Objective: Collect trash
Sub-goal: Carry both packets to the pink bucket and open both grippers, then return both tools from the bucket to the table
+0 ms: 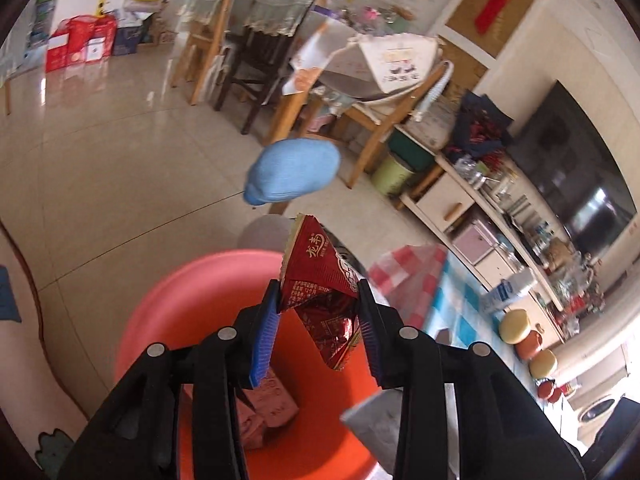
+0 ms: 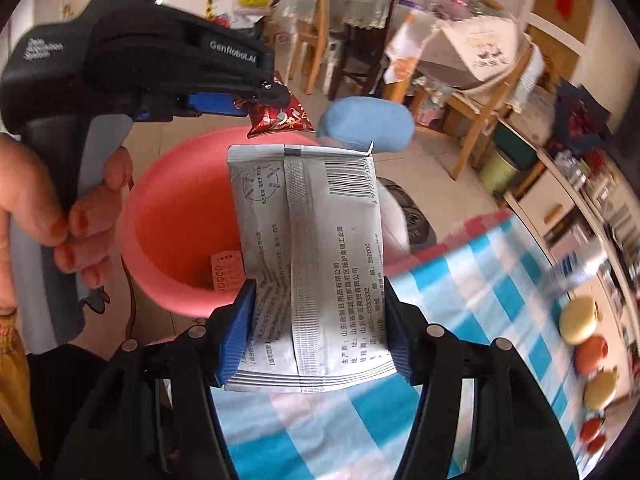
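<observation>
A pink plastic bin (image 1: 180,304) stands on the floor beside the table, with pink printed cartons (image 1: 268,408) at its bottom. My left gripper (image 1: 318,288) is shut on a crumpled red foil wrapper (image 1: 316,256), which hangs over the bin's opening. In the right wrist view the left gripper (image 2: 276,98) holds the same wrapper (image 2: 280,118) above the bin's far rim (image 2: 168,208), with a hand (image 2: 80,216) on its handle. My right gripper (image 2: 316,284) is shut on a flat grey printed packet (image 2: 308,208) that stands upright between the bin and the table edge.
A blue-and-white checked cloth covers the table (image 2: 480,280) on the right, with round lidded jars (image 2: 578,320) along it. A blue rounded soft thing (image 1: 294,170) sits just beyond the bin. Wooden chairs (image 1: 216,40) and a low cabinet (image 1: 448,196) stand farther off on the tiled floor.
</observation>
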Tool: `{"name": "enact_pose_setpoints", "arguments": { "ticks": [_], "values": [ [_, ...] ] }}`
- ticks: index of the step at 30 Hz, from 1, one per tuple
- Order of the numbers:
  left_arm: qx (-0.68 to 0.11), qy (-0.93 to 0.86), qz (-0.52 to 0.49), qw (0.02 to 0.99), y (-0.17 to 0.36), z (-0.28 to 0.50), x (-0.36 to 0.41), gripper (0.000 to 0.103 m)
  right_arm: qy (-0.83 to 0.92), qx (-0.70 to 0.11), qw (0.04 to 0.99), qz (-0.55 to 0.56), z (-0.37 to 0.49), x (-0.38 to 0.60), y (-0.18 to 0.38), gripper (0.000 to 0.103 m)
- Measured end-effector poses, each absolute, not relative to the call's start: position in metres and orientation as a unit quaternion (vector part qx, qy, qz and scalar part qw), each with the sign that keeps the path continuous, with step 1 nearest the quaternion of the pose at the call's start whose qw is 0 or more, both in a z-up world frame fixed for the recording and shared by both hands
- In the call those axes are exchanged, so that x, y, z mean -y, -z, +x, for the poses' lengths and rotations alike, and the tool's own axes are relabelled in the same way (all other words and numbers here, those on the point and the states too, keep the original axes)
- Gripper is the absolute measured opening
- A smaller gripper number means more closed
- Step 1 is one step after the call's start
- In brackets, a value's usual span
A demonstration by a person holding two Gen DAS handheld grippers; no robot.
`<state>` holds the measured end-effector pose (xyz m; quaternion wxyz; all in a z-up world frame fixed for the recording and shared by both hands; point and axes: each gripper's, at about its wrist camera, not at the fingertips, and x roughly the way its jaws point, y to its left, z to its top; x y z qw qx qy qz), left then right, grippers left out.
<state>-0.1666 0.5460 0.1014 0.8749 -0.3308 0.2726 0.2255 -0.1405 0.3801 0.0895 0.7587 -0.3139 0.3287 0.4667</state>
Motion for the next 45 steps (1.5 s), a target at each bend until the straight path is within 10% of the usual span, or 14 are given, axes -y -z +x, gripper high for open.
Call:
{"name": "enact_pose_setpoints", "arguments": {
  "ticks": [8, 28, 45],
  "values": [
    [-0.277, -0.27, -0.337, 0.858, -0.089, -0.177, -0.567, 0.081, -0.462, -0.299, 0.766, -0.33, -0.15, -0.412, -0.072, 0.089],
    [-0.122, -0.229, -0.229, 0.938, -0.122, -0.189, -0.489, 0.088, -0.337, -0.347, 0.865, -0.131, -0.176, -0.211, -0.084, 0.095],
    [-0.158, -0.143, -0.071, 0.974, -0.134, -0.199, -0.332, 0.096, -0.284, -0.302, 0.905, -0.096, -0.185, -0.116, -0.086, 0.099]
  ]
}}
